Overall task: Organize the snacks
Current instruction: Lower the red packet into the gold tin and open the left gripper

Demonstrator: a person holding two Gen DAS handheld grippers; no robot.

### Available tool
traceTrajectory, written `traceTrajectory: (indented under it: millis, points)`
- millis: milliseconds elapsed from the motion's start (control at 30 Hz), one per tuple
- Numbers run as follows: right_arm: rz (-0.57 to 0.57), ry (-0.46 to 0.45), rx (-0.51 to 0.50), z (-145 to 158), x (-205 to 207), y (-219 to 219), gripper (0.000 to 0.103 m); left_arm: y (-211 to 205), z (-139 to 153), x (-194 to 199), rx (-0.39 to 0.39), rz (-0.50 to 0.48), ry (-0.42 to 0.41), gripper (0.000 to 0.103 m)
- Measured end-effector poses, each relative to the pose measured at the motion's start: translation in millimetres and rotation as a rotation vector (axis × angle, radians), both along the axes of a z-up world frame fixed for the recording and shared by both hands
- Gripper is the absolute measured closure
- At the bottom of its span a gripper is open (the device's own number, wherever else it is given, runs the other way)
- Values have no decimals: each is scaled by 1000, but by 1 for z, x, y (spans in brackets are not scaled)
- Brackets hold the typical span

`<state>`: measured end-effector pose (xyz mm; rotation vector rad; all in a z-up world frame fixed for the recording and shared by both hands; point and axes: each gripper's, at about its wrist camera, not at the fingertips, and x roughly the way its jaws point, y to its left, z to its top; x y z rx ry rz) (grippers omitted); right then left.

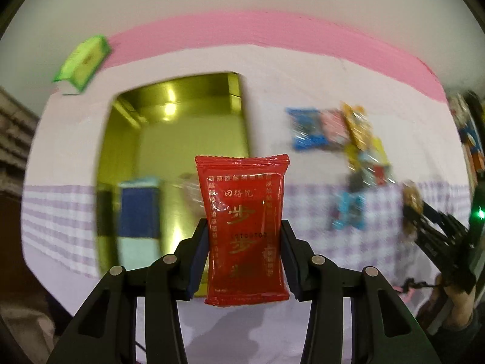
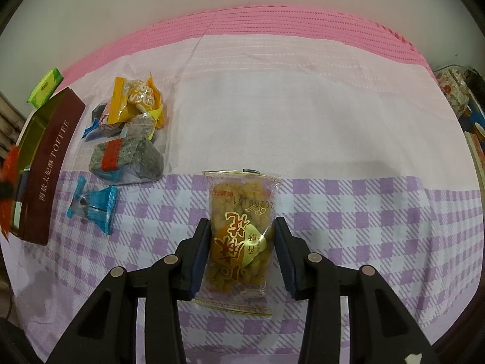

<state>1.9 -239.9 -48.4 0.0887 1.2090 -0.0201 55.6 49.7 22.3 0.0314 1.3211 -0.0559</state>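
My left gripper (image 1: 244,242) is shut on a red snack packet (image 1: 242,224) and holds it upright in front of an open gold tin (image 1: 121,139). A blue packet (image 1: 138,209) lies inside the tin. My right gripper (image 2: 242,242) is shut on a clear packet of fried twists (image 2: 241,233) above the checked cloth. The tin (image 2: 48,163), maroon outside with "TOFFEE" on its wall, stands at the far left of the right wrist view. The red packet (image 2: 7,188) shows blurred at that view's left edge.
A pile of wrapped snacks (image 2: 130,130) lies beside the tin, with a blue packet (image 2: 92,209) nearer me; the pile also shows in the left wrist view (image 1: 339,139). A green pack (image 1: 81,63) lies beyond the tin. Cluttered items (image 2: 457,100) stand off the cloth's right edge.
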Motion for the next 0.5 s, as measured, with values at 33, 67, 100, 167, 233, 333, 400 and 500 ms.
traceTrajectory:
  millis: [33,67,100,167,233,333,400,500]
  points:
    - [0,1,-2,0,0,0,63,10,-1,3,16,14,-3,58]
    - [-1,1,-3,0,0,1,63,22,0,5,31,27,-8,58]
    - [-1,2,-4,0,0,1,63,25,-2,7,43,33,-9,58]
    - [-3,4,-8,0,1,2,63,43,-6,11,83,56,-5,58]
    - [-2,6,-16,0,1,3,63,56,-13,14,100,74,2,58]
    - [2,10,-34,-1,3,7,61,74,-27,19,119,81,24,58]
    - [4,13,-41,-2,2,8,60,80,-36,22,128,100,35,58]
    - [2,23,-36,-2,3,6,60,91,-47,25,137,110,52,58]
